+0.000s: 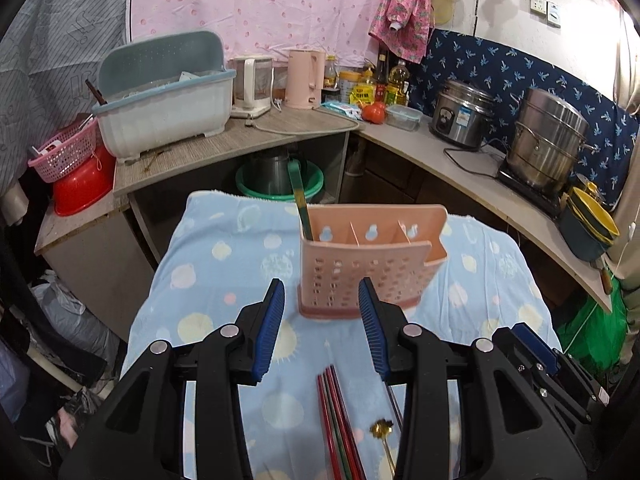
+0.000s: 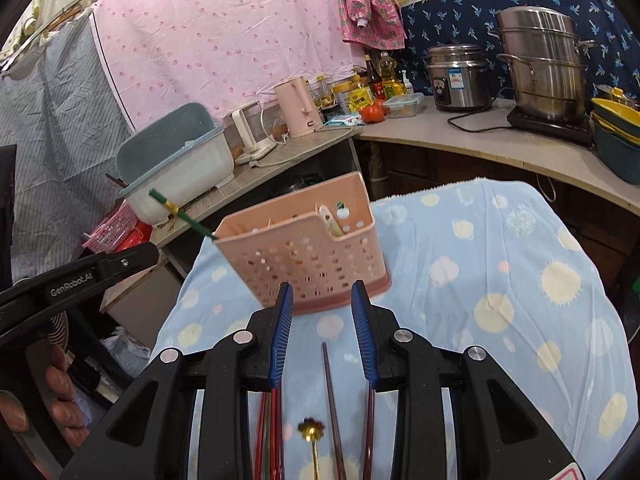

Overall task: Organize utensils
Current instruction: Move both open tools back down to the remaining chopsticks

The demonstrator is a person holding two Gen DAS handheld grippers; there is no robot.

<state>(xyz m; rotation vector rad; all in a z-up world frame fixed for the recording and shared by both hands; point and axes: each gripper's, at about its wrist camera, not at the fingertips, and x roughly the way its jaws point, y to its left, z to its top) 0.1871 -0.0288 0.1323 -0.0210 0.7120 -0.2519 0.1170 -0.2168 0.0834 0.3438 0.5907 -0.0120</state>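
A table covered with a light blue cloth [image 1: 224,264] printed with pale yellow and white dots carries everything. Just beyond the tips of both pairs of tongs stands a pink perforated holder [image 1: 372,268] with three compartments, upright on the cloth; a green chopstick [image 1: 300,204] leans out of its left compartment. Below the left tongs [image 1: 322,328], a bundle of red and green chopsticks [image 1: 338,424] lies flat on the cloth, pointing toward the holder. Just to their right lies a small gold spoon [image 1: 383,432] with a flower-shaped end. Under the right tongs [image 2: 322,330], a dark brown chopstick [image 2: 332,404] lies between the fingers, with another beneath the right-hand finger.
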